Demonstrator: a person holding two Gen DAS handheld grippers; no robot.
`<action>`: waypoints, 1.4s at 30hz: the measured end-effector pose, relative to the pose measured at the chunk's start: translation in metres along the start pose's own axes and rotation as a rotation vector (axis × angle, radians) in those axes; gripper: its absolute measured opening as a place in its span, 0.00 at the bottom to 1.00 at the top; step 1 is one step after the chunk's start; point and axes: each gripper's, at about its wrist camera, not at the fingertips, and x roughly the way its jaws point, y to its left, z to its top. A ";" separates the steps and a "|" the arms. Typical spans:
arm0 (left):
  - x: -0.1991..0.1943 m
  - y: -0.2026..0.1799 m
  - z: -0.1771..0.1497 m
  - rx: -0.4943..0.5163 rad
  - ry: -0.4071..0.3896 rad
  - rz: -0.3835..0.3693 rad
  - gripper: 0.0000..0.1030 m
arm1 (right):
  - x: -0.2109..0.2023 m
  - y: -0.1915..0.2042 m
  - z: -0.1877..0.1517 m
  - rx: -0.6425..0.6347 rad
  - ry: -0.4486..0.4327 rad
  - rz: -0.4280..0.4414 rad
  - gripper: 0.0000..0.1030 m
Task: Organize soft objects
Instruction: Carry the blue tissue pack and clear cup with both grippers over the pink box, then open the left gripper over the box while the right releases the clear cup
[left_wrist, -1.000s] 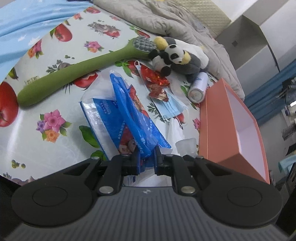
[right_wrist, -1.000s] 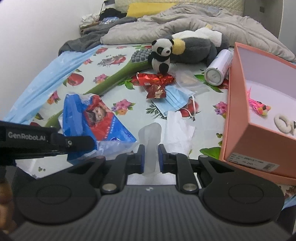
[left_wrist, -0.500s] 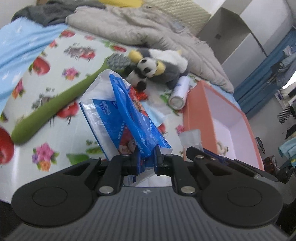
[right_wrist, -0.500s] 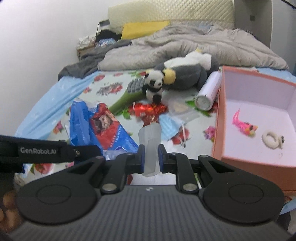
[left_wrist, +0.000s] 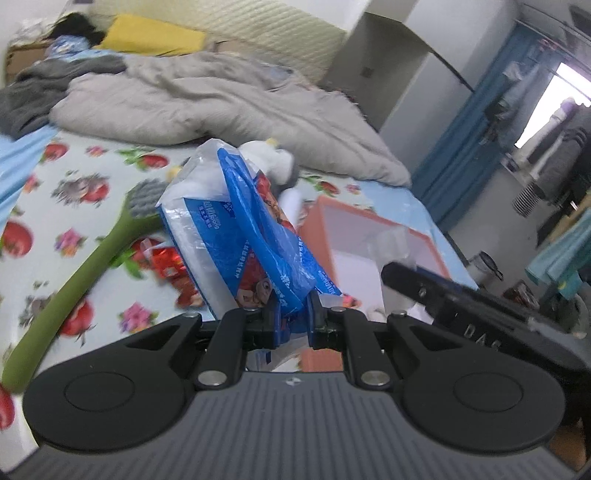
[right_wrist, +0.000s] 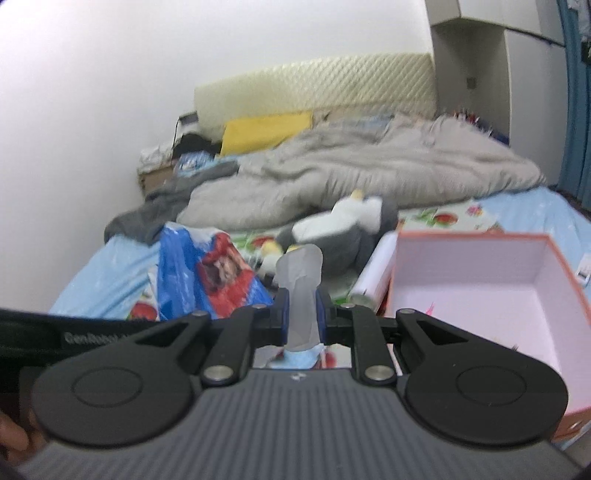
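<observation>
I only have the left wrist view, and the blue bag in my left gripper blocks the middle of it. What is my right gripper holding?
Observer: The right gripper is shut on a translucent plastic wrapper that stands up between its fingers.
Operator: Is it over the box?
Observer: It does not look so. In the right wrist view the pink box sits to the right of the fingers, open side up.
Operator: Does the blue bag hide anything beside the box?
Observer: A white cylinder lies next to the box's left wall, with the grey and white plush behind it.
</observation>
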 end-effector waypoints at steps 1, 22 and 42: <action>0.002 -0.006 0.004 0.012 0.000 -0.010 0.15 | -0.004 -0.004 0.004 0.000 -0.014 -0.005 0.18; 0.148 -0.098 0.028 0.167 0.170 -0.135 0.15 | 0.019 -0.140 -0.017 0.171 0.019 -0.265 0.18; 0.278 -0.124 0.003 0.169 0.380 -0.123 0.15 | 0.077 -0.208 -0.065 0.290 0.213 -0.324 0.21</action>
